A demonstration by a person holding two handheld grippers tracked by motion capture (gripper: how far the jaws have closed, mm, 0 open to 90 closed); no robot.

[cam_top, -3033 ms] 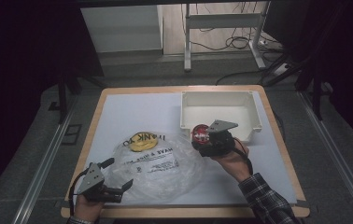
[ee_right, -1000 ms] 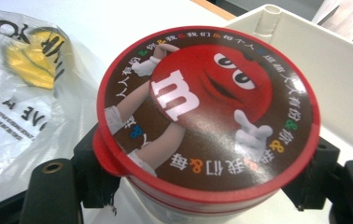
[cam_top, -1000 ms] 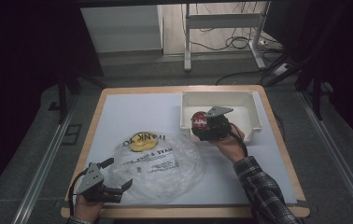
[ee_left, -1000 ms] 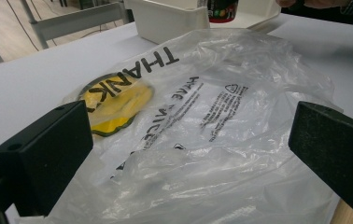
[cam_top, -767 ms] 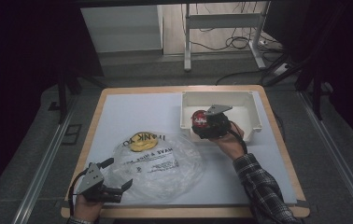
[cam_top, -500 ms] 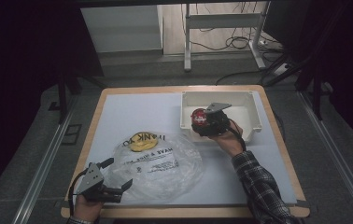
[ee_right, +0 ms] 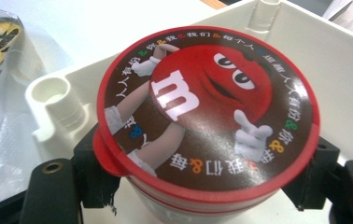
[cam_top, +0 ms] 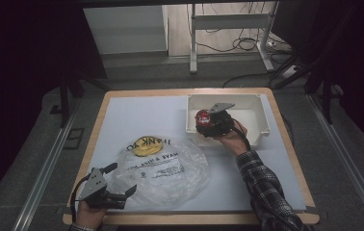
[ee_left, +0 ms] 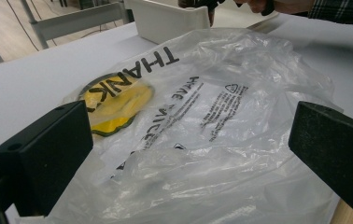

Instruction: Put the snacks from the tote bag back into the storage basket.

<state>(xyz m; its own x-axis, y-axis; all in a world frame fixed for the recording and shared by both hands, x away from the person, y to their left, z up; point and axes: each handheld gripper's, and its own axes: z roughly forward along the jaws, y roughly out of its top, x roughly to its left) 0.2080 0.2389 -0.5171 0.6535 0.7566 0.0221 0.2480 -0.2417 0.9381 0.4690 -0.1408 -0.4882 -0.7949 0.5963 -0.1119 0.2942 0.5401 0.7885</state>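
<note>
A round tub with a red lid (ee_right: 207,112) showing a red candy character sits between the jaws of my right gripper (ee_right: 207,186), which is shut on its sides. In the high view the tub (cam_top: 202,117) and right gripper (cam_top: 204,126) hang over the front left part of the white bin (cam_top: 262,110). A crumpled clear plastic bag (cam_top: 161,163) with black print lies on the white mat, with a yellow item (cam_top: 144,147) inside it. My left gripper (cam_top: 121,179) is open at the bag's near left edge. The bag (ee_left: 202,140) lies between and beyond its jaws, which do not press on it.
The white bin (ee_right: 305,42) has thick walls and corner posts, and its inside looks bare. Wooden table edges frame the white mat (cam_top: 136,115). A metal stand and cables are on the floor beyond the table.
My right gripper has carried the tub away from me, from the mat in front of the bin to over the bin's front left part. The left gripper and bag have not moved.
</note>
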